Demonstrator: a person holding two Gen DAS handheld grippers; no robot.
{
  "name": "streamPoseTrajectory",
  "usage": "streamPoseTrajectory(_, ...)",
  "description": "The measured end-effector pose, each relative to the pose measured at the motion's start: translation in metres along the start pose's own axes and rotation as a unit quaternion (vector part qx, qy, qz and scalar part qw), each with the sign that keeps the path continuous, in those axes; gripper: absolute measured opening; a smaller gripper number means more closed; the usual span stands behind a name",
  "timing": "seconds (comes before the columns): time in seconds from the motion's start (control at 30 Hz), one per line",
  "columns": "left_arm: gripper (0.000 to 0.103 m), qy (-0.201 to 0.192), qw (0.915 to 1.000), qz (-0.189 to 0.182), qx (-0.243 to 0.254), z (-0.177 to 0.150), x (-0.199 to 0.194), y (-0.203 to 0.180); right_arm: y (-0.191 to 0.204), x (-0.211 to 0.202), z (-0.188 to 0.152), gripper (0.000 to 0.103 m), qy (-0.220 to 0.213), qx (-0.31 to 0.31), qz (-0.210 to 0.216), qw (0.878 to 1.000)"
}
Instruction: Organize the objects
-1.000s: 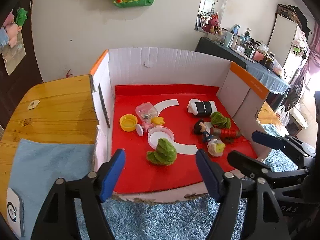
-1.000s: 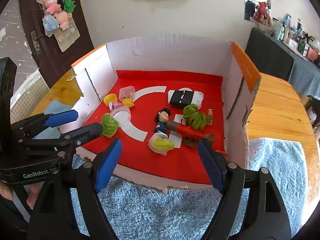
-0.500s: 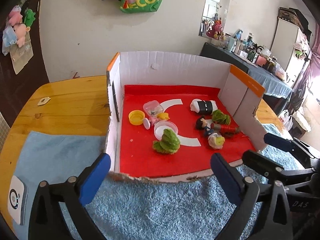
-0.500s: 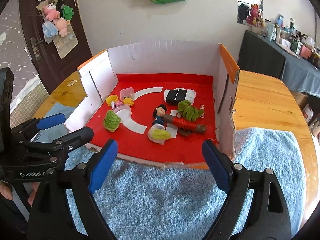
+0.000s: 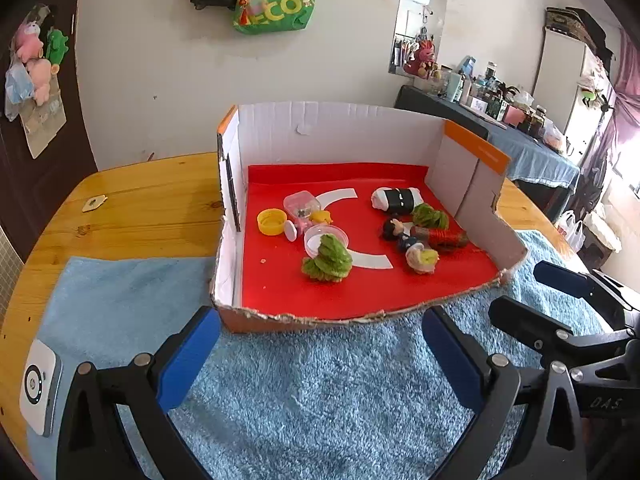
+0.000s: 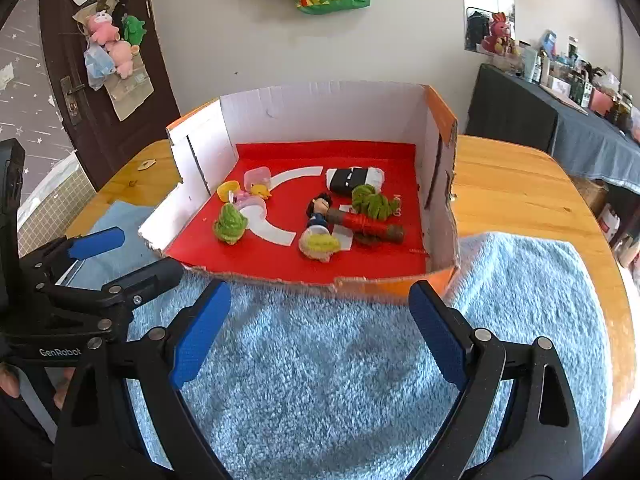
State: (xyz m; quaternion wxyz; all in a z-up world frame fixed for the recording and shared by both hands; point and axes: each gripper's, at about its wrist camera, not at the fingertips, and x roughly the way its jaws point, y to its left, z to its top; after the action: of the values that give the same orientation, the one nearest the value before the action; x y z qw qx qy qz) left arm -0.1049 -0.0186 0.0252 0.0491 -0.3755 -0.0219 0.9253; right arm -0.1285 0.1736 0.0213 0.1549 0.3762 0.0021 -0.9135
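Note:
An open-fronted cardboard box (image 5: pixel 340 124) with a red floor holds the toys. Inside lie a green plush toy (image 5: pixel 326 258), a yellow cap (image 5: pixel 271 222), a clear tub (image 5: pixel 300 204), a black-and-white roll (image 5: pixel 396 200), a dark-haired doll (image 5: pixel 400 232), a red stick (image 5: pixel 438 236) and green yarn (image 5: pixel 430 216). My left gripper (image 5: pixel 320 356) hangs open and empty over the blue towel, in front of the box. My right gripper (image 6: pixel 318 332) is beside it over the towel, its jaws opening with nothing between them. The right wrist view shows the box (image 6: pixel 320 104) and plush toy (image 6: pixel 229 224).
The fluffy blue towel (image 5: pixel 320 400) covers the near part of the wooden table (image 5: pixel 140 200). A small white device (image 5: pixel 38 386) lies at the towel's left edge. A tag (image 5: pixel 94 203) lies on the wood. A cluttered dark table stands at the back right.
Both grippers have drawn back from the box's front edge, out over the towel, and their jaws have spread wider. The toys in the box have not moved.

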Motion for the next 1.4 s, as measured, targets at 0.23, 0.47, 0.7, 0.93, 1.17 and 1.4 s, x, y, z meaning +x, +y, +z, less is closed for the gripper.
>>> streamPoseTrajectory(0.23,0.103,0.004,0.9999,-0.007,0.007,-0.015,-0.003,-0.001,-0.002,0.002,-0.017,0.091,0.008,0.007,-0.001,1.0)
streamPoseTrajectory(0.47,0.103,0.021,0.9997,0.0,0.009,-0.034,0.003,0.004,-0.004,0.009,-0.032,0.091,0.023,0.01,-0.007,1.0)
streamPoseTrajectory(0.7,0.103,0.034,0.9993,0.01,0.007,-0.045,0.009,0.008,-0.006,0.012,-0.043,0.091,0.032,0.014,-0.009,0.999)
streamPoseTrajectory(0.93,0.103,0.048,0.9987,0.012,0.013,-0.055,0.015,0.007,-0.008,0.015,-0.051,0.091,0.038,0.016,-0.01,0.999)
streamPoseTrajectory(1.17,0.103,0.065,0.9978,0.013,-0.002,-0.061,0.023,0.012,-0.01,0.019,-0.058,0.091,0.037,0.016,-0.014,0.999)
streamPoseTrajectory(1.4,0.103,0.066,0.9976,0.022,0.006,-0.063,0.024,0.009,-0.007,0.02,-0.06,0.094,0.033,0.007,-0.019,0.999)
